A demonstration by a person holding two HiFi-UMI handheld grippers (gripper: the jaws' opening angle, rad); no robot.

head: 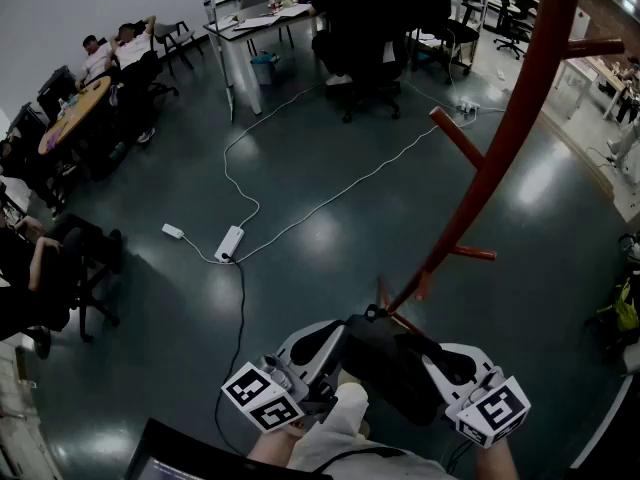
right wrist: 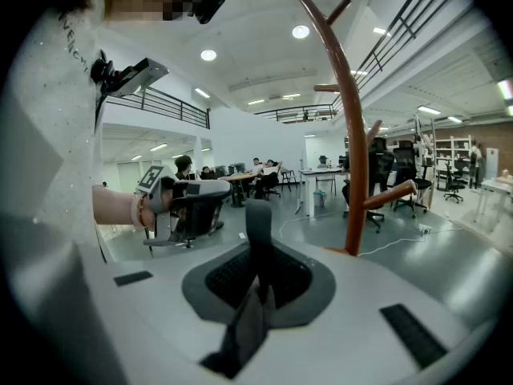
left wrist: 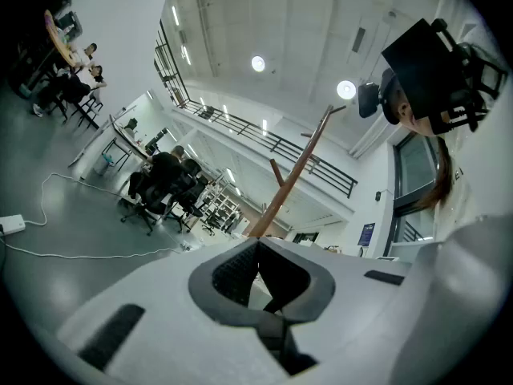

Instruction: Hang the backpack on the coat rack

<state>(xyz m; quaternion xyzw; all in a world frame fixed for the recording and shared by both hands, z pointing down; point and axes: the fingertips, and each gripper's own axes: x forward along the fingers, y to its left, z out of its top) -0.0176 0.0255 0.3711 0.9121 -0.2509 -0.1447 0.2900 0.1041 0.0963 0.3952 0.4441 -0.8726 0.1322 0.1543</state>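
Note:
The red-brown coat rack (head: 500, 158) curves up from the floor just ahead of me, with short pegs (head: 458, 138) along its pole. Low in the head view, a black backpack (head: 395, 366) hangs between my two grippers. My left gripper (head: 330, 346) is shut on black backpack fabric (left wrist: 282, 273) and sits to the left of the bag. To the bag's right, my right gripper (head: 440, 360) is shut on a black strap (right wrist: 258, 231) that stands up between its jaws. The rack's pole (right wrist: 349, 135) rises close in front of the right gripper, and the same pole (left wrist: 288, 187) shows farther off in the left gripper view.
A white cable and power strip (head: 230, 243) lie on the dark floor to the left. Desks with seated people (head: 345, 18) and office chairs fill the back and left. A dark laptop edge (head: 190, 458) is at the bottom. The left gripper (right wrist: 188, 192) shows in the right gripper view.

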